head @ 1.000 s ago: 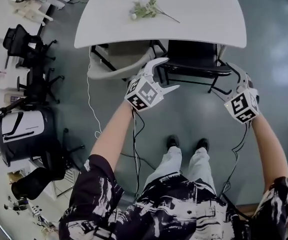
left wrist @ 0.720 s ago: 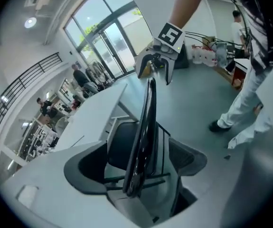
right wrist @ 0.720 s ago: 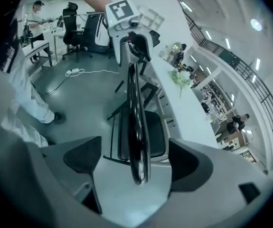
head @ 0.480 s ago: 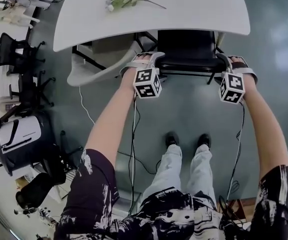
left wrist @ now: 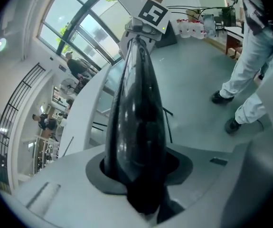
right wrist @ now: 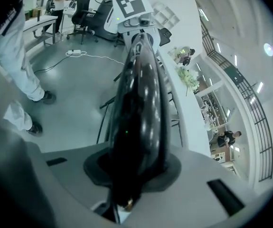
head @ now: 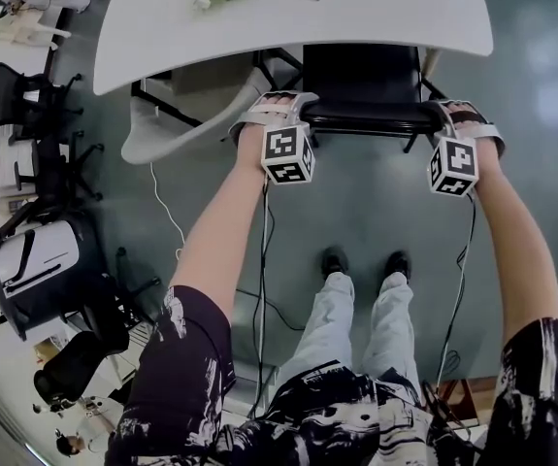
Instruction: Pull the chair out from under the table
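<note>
Chair (head: 361, 76) is sitting at twelve o'clock from the person's feet, tucked under the table (head: 385, 13). Left gripper (head: 277, 115) and right gripper (head: 461, 122), whose jaws have just been closing, are clamping the backrest (head: 371, 116) at its nine and three o'clock ends, likely for an even, straight pull. The table is hiding the seat's far part, and black gloss is obscuring pad contact.

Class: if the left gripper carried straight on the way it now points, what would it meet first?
The chair's backrest. It sits between the jaws of the left gripper, which have just been closing and now clamp it.
</note>
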The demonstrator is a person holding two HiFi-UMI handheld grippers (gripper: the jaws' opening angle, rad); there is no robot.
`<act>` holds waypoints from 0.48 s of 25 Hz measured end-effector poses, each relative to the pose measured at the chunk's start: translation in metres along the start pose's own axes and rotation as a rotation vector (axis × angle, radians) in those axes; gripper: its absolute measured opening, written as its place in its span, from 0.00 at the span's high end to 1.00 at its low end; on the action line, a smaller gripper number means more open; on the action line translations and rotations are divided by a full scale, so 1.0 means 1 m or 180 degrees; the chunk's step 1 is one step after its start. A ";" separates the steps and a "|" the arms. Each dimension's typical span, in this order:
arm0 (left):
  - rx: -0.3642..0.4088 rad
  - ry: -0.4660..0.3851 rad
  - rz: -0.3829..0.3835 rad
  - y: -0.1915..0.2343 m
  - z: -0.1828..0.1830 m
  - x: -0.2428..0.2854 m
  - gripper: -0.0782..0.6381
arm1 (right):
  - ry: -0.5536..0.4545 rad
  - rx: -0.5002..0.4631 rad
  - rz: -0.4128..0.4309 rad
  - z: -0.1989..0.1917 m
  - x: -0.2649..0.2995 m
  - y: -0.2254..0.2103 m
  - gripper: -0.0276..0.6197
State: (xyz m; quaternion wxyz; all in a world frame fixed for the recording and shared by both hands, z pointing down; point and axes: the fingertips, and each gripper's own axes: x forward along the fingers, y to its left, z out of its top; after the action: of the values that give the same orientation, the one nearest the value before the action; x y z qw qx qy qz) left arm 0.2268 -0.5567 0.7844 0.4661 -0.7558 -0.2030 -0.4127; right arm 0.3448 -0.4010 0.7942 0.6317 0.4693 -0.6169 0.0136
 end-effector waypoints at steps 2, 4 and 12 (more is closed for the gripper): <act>0.0008 0.0014 0.0020 -0.001 0.002 0.000 0.71 | 0.0022 0.0030 -0.0014 -0.002 -0.002 0.001 0.86; 0.0025 0.0028 0.0049 -0.005 0.007 -0.002 0.73 | 0.0028 0.0045 -0.0026 -0.005 -0.005 0.006 0.87; 0.0095 0.0032 0.0053 -0.066 0.015 -0.036 0.75 | 0.0018 0.0050 -0.0042 0.016 -0.038 0.066 0.87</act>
State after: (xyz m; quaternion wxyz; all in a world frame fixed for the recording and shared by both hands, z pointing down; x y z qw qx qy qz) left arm 0.1667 -0.5091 0.7877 0.4818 -0.7483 -0.2004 -0.4095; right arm 0.2838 -0.3523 0.7991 0.6298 0.4784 -0.6118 0.0156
